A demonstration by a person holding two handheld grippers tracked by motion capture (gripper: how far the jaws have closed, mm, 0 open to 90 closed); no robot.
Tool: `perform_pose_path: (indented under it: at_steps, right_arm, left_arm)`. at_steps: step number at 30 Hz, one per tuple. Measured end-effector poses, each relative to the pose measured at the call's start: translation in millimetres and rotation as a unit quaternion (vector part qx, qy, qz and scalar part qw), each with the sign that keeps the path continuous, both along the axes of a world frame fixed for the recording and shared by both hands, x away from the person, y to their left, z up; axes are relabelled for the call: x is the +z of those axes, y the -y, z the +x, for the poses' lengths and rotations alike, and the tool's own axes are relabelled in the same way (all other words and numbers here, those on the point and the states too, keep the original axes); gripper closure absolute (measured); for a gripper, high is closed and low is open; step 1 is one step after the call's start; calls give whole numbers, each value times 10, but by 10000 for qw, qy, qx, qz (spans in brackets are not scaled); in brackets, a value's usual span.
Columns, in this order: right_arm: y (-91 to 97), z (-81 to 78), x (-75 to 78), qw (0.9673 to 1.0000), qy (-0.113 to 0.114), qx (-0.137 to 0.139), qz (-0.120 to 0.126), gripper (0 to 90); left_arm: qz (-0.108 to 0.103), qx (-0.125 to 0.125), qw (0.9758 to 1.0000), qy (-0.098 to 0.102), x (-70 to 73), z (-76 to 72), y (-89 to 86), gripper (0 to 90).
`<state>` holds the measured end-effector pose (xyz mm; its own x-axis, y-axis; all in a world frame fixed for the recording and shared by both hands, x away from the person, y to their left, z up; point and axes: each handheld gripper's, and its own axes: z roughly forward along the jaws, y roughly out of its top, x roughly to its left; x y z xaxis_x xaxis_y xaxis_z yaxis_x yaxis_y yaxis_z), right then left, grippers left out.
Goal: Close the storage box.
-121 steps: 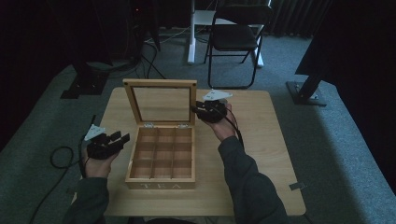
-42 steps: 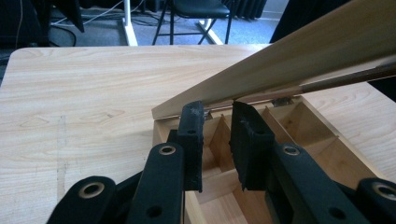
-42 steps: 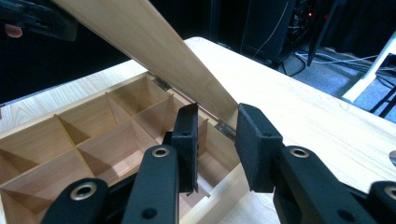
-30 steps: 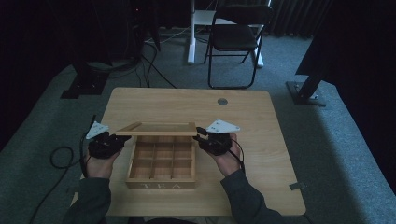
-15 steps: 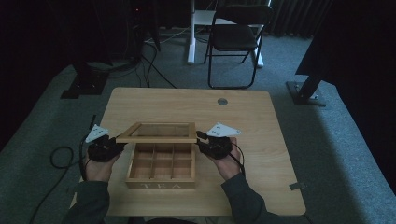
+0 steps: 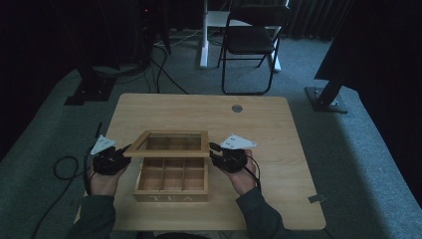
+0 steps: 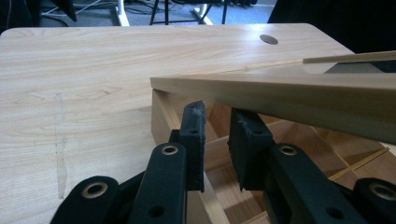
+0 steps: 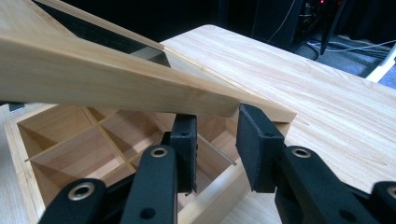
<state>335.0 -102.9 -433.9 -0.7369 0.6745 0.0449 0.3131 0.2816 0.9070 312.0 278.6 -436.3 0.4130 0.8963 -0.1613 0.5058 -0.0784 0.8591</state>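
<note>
My left gripper [image 6: 121, 153] and right gripper [image 6: 217, 151], jaws apart and empty, flank the half-lowered lid [image 6: 169, 144], whose side edges rest just above them over the tea box [image 6: 171, 186] on the desk [image 6: 278, 149].

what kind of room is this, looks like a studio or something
Probably a lab or recording studio, not a home: dark curtains around a lone wooden table, cables across grey carpet, stand bases, and a folding chair.

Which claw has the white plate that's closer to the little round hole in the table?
The right claw. Its white plate sits just below the round hole, while the left claw is far across the tea box.
</note>
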Motion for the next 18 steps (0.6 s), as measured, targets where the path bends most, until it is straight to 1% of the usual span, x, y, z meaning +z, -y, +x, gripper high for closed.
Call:
perform_pose_path:
  at_steps: [6,10,18]
  right_arm:
    - [-1,-27,-30,10000,2,11,-40,685]
    - [2,-41,-57,10000,-9,8,0,685]
    - [2,-70,-108,10000,-10,11,10,683]
  left_arm:
    - [1,15,10000,-23,-34,-14,-19,760]
    - [36,-7,10000,-36,-45,-22,-21,759]
    - [122,-106,9999,-46,-70,-33,-7,751]
